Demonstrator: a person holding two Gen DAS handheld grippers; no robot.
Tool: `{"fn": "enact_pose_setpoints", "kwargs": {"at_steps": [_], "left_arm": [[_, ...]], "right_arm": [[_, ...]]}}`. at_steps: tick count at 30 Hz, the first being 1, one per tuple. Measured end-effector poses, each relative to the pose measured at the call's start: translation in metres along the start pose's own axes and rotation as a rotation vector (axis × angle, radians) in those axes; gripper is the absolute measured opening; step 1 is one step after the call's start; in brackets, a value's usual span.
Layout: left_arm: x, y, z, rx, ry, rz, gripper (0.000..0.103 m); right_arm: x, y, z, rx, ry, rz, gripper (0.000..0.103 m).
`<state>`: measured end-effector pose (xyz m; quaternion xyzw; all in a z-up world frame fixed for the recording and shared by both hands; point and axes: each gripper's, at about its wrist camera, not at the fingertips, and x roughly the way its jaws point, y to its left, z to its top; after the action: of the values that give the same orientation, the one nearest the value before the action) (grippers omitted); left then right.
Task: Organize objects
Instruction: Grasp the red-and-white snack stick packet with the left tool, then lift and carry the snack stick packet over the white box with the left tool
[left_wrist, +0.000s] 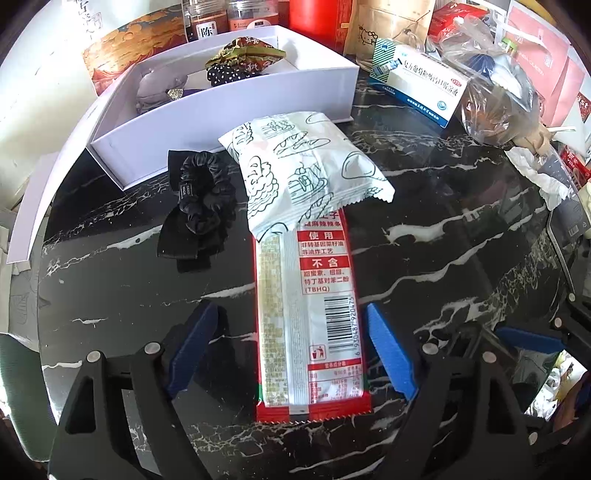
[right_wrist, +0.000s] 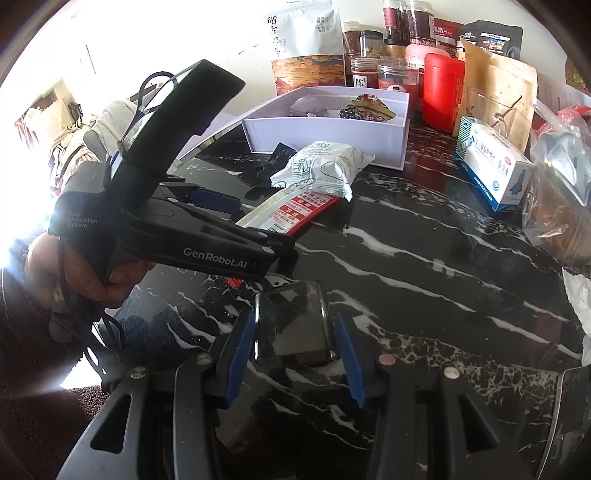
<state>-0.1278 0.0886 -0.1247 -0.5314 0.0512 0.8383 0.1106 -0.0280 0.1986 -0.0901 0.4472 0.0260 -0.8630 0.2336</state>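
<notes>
A long red and white snack packet (left_wrist: 310, 325) lies on the black marble table between the open fingers of my left gripper (left_wrist: 291, 350); neither pad touches it. A white printed snack bag (left_wrist: 303, 166) rests on its far end. A black scrunchie (left_wrist: 201, 206) lies to the left. The white box (left_wrist: 236, 122) behind holds a grey pouch, a dotted scrunchie and a patterned packet. In the right wrist view, my right gripper (right_wrist: 295, 350) stands with its jaws around a dark clear-wrapped flat item (right_wrist: 291, 325); the pads are close to its sides. The left gripper (right_wrist: 207, 221) shows at the left there.
Jars, a red canister (right_wrist: 441, 92) and paper bags line the back. A white and blue medicine box (left_wrist: 417, 85) and a clear plastic bag (left_wrist: 495, 85) sit at the right. The box lid (left_wrist: 44, 184) leans at the left. A white cloth (left_wrist: 535, 173) lies at the right edge.
</notes>
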Motion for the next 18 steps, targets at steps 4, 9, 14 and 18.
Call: {"fn": "enact_pose_setpoints", "kwargs": {"at_steps": [4, 9, 14, 18], "left_arm": [[-0.007, -0.003, -0.004, 0.02, -0.037, -0.004, 0.05], [-0.014, -0.003, -0.012, 0.032, -0.029, -0.017, 0.048], [-0.027, 0.004, -0.034, 0.031, -0.011, -0.035, 0.047], [-0.039, 0.011, -0.056, 0.029, 0.004, -0.034, 0.047]], "right_arm": [[0.004, 0.001, -0.001, 0.003, 0.008, 0.018, 0.047], [0.009, 0.002, -0.004, 0.004, 0.02, 0.008, 0.047], [0.009, -0.002, -0.005, 0.017, 0.015, 0.022, 0.047], [0.009, -0.002, -0.005, 0.011, 0.01, 0.016, 0.048]]}}
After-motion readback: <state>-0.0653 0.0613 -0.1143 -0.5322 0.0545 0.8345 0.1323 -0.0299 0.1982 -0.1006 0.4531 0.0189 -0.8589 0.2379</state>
